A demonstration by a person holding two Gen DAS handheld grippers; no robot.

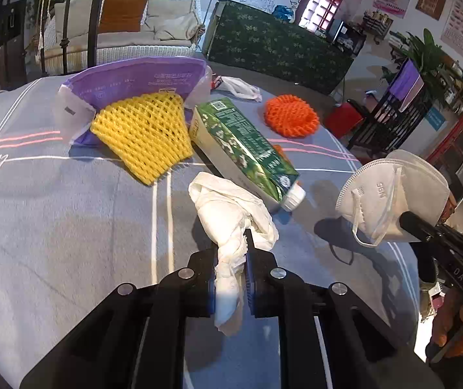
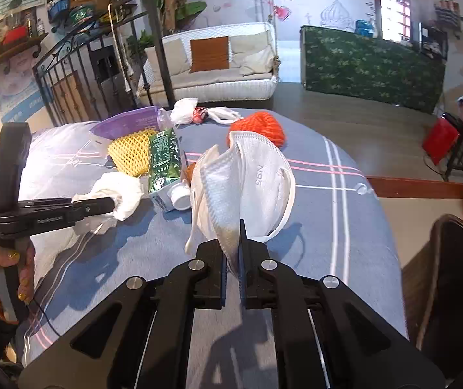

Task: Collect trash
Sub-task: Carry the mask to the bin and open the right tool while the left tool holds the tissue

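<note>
- Clamping a crumpled white tissue (image 1: 231,214), the left gripper (image 1: 231,259) is pinched tight on its twisted tail, long axis running along the fingers.
- Right gripper (image 2: 233,246) nipped onto a folded white N95 mask (image 2: 247,181), standing upright.

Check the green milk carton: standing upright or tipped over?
Tipped over. The green milk carton lies on its long side on the blue-grey bedsheet, its white screw cap pointing sideways toward the camera.

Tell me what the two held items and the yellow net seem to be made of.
White crumpled tissue in the left gripper: soft paper, matte, going by its creases and twists. N95 mask in the right gripper: likely non-woven fabric, matte white, with pressed seams and elastic loops. Yellow net sleeve: apparently foam mesh, with thick, soft-looking strands in a diamond lattice.
</note>
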